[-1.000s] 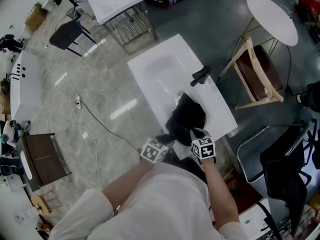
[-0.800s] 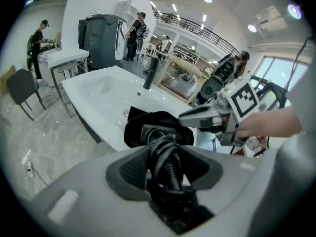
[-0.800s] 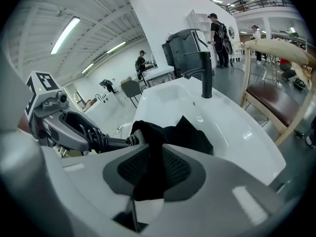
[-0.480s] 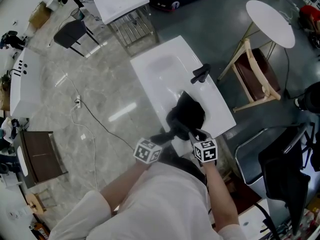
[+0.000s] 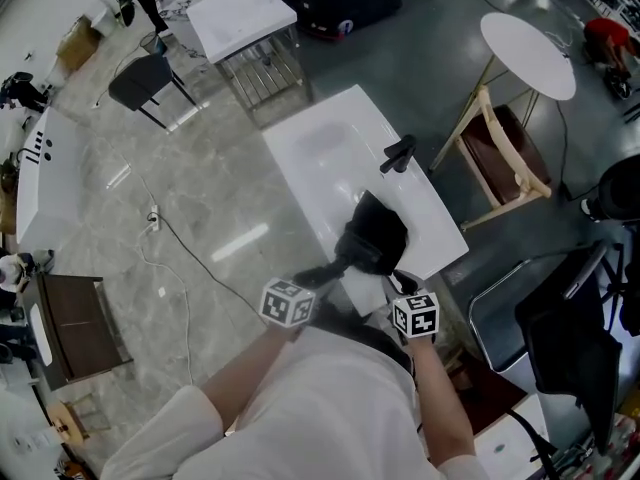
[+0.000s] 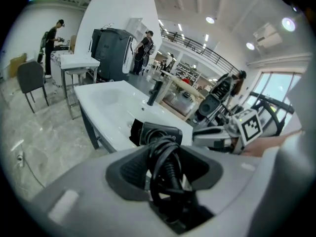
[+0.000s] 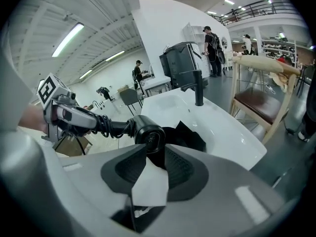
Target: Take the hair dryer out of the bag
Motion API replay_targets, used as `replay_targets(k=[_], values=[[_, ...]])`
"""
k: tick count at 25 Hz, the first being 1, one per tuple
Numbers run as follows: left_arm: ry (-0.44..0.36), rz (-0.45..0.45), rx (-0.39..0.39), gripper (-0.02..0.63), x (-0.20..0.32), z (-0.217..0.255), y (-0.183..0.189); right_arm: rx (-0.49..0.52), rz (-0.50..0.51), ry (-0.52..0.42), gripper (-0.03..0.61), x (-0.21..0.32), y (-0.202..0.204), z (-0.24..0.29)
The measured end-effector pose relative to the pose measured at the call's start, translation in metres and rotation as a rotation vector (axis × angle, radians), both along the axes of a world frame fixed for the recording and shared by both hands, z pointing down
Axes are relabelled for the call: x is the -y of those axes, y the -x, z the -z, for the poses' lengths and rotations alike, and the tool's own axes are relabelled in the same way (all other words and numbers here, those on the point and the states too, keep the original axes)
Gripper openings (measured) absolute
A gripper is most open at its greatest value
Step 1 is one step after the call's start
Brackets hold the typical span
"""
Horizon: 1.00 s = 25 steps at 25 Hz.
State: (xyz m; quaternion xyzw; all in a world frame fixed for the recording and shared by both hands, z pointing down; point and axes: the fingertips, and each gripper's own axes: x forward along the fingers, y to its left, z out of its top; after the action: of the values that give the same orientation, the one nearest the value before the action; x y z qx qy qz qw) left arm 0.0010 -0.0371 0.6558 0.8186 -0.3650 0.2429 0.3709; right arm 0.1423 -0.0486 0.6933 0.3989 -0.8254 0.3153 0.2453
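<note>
At one white washbasin: one black bag, one hair dryer.

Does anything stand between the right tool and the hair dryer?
Yes: a white sheet sits between the jaws of the right tool, which have just been opening, directly before the hair dryer. The left tool is clamped on its coiled cord.

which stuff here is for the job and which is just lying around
For the job: hair dryer, its cord clamped in the left gripper, black bag, sink top under the bag.
Lying about: faucet, wooden chair, round table, dark chair.
</note>
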Motion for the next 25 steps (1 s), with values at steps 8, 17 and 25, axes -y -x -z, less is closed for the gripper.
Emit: replay_targets(k=[8,17,25], values=[[-0.029,-0.03,-0.075,0.19,-0.003,0.025,0.031,-0.016,-0.112,-0.011,0.121,-0.028,0.011,0.022],[-0.076,-0.039,-0.176,0.189,0.0,0.058,0.061,0.038,-0.297,-0.045,0.104,-0.068,0.04,0.06],[-0.105,-0.066,-0.258,0.189,0.002,0.086,0.068,0.048,-0.383,-0.083,0.1,-0.099,0.058,0.082]])
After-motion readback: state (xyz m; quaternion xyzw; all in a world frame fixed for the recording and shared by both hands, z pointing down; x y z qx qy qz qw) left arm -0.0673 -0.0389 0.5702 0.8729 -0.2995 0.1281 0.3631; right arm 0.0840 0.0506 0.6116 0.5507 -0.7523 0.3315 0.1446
